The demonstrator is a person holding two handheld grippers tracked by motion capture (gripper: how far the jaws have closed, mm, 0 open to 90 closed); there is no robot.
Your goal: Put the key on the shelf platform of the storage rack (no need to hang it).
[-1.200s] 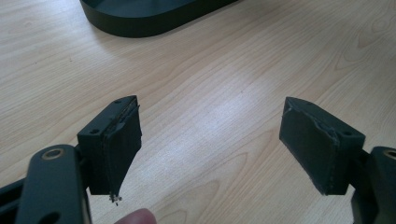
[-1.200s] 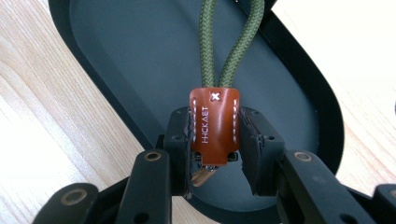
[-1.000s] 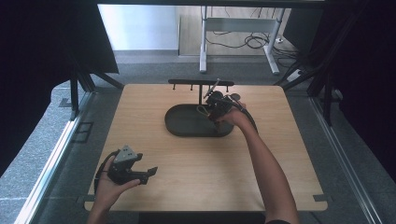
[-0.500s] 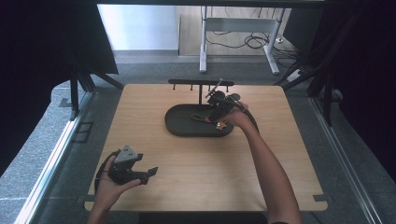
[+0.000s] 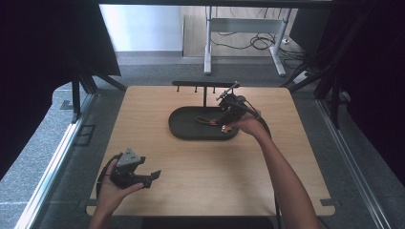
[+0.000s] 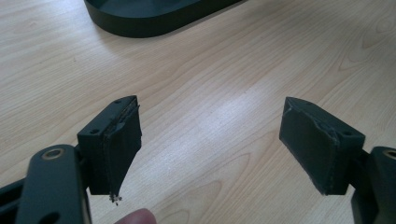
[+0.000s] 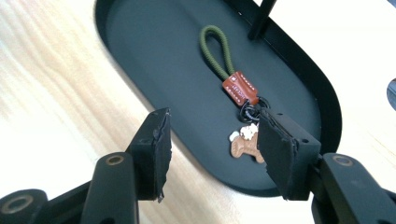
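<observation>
The right tongs [image 7: 210, 154], jaws just parted with nothing between them, hover over the keychain [image 7: 233, 88] (green loop, brown tag, small charm) lying in the black oval tray [image 7: 140, 60] on the bench [image 5: 191, 181]. The left tongs [image 6: 210, 144] rest wide apart and empty near the front edge. The risk: 1 jaw sits close to the charm and could snag it and drag the keychain out.

Most of the light wooden table [image 5: 200, 176] lies bare, leaving wide free room across its front and both sides. Toward the back, a black oval tray [image 5: 184, 129] takes up the middle, and a thin black post with a hooked crossbar [image 5: 204, 86] rises from the tray's far edge, blocking passage above it.
</observation>
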